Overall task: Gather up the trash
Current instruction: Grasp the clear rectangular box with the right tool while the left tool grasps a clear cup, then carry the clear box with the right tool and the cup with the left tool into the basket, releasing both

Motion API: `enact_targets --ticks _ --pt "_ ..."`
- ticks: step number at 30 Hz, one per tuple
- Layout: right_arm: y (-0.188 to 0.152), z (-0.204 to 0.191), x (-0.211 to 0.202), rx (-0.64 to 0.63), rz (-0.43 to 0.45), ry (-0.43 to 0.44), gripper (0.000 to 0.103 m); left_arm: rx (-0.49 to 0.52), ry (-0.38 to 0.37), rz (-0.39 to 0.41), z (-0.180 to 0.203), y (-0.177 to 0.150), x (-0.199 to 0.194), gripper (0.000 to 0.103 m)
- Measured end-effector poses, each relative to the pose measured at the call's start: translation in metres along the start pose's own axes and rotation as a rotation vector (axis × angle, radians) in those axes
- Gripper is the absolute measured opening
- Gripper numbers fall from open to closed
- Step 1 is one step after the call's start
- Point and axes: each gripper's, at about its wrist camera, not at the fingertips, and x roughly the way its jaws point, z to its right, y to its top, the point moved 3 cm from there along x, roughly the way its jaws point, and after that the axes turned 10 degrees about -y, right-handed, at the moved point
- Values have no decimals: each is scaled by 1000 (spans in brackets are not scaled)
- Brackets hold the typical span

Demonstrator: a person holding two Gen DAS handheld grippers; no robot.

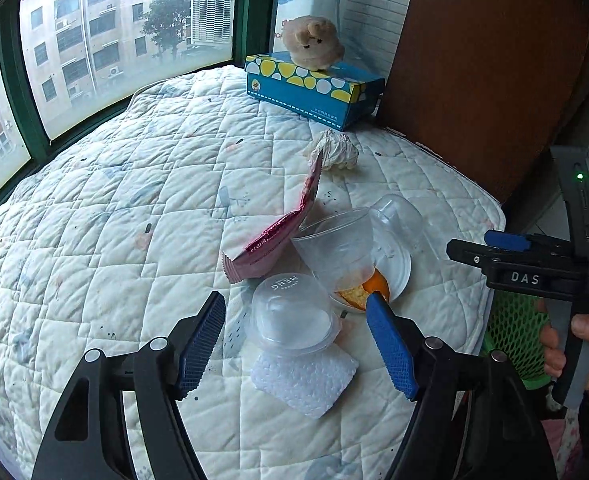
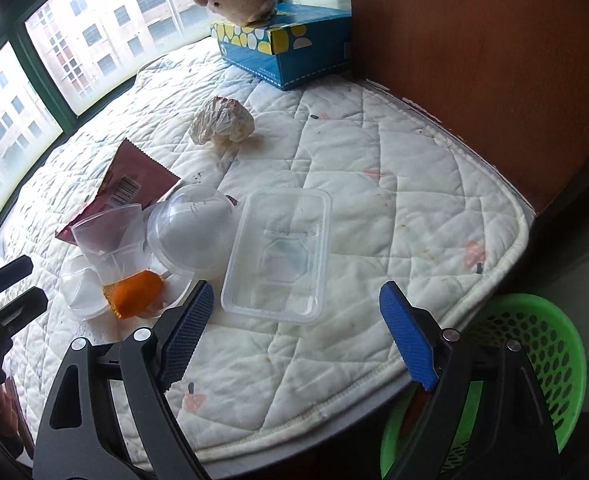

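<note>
The left gripper (image 1: 296,338) stands wide apart, its blue ribbed pads holding nothing; between them, on the white quilted pad (image 1: 134,208), lies a small domed clear plastic cup printed "MENG" (image 1: 290,314), resting on its side on a white foam square (image 1: 304,378). The right-hand pad's tip sits just beside a piece of orange peel (image 1: 376,286) in a shallow clear dish, though contact cannot be told. Above the peel a clear plastic tumbler (image 1: 336,246) leans, with a clear dome lid (image 1: 398,216) behind it and a pink foil snack wrapper (image 1: 278,232) propped against its rim. Farther back lies a crumpled white paper wad (image 1: 334,150), then a blue tissue box with yellow and white spots (image 1: 314,88) carrying a beige plush toy (image 1: 312,42). The right gripper (image 2: 296,330) is likewise spread wide and empty, hovering over the pad's near edge, with a rectangular clear plastic tray (image 2: 280,254) lying flat just beyond its fingertips and closer to the left pad. Left of the tray are the dome lid (image 2: 192,234), tumbler (image 2: 112,236) and orange peel (image 2: 134,294). A green mesh plastic basket (image 2: 534,360) stands on the floor below the pad's edge, under the right finger.
</note>
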Motion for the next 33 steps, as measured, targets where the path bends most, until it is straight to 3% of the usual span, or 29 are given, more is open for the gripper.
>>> enact_targets --ticks 11,16,18,33 --pt "6 -10 33 -24 -56 -42 83 -53 -32 -16 -6 13 18 70" --pt "2 -4 35 -16 -59 -24 63 -74 -60 -31 -2 19 30 70" --pt "1 -1 32 -12 -51 -13 60 -78 -70 -36 1 21 34 70" --pt "-14 9 9 3 -5 57 59 -121 -84 -78 4 29 71 70"
